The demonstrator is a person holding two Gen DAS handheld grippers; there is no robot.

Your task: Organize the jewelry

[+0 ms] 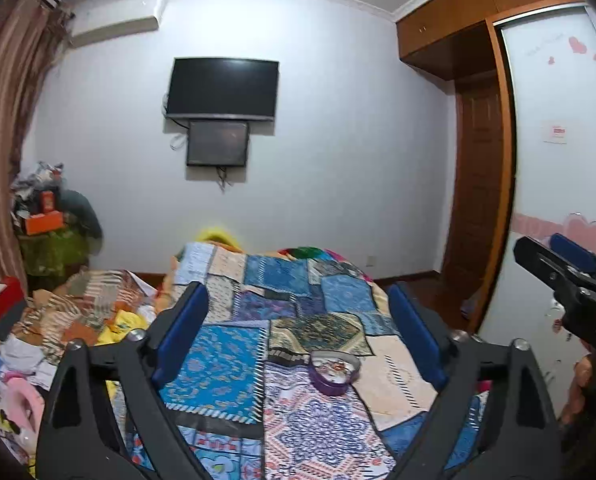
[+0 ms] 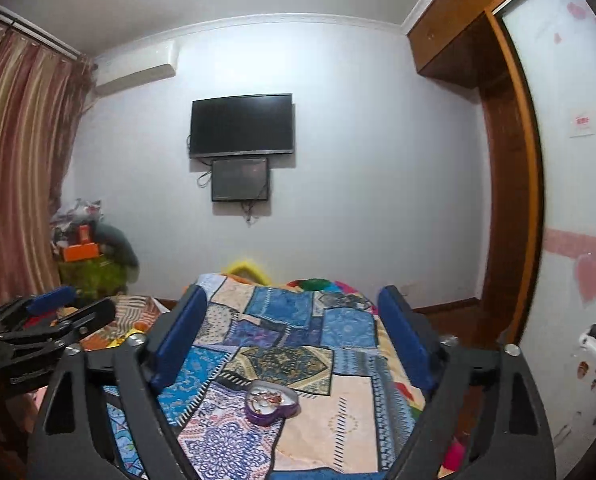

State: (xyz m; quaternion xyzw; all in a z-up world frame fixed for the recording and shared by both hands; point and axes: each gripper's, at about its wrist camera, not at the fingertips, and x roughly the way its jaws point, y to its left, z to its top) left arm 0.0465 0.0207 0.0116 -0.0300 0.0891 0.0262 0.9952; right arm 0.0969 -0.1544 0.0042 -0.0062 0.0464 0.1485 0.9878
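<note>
A purple heart-shaped tin [image 1: 333,372] with small pieces of jewelry inside sits on the patchwork bedspread [image 1: 218,364]. It also shows in the right wrist view [image 2: 271,401]. My left gripper [image 1: 298,300] is open and empty, held above the bed with the tin low between its fingers. My right gripper [image 2: 292,300] is open and empty too, also above the tin. Each gripper shows at the edge of the other's view: the right one [image 1: 569,268] and the left one [image 2: 70,304].
A TV [image 1: 222,88] hangs on the far wall. Clothes and a red box [image 1: 2,304] lie on the bed's left side. A cluttered stand [image 1: 54,232] is at the back left. A wardrobe [image 1: 557,140] stands on the right.
</note>
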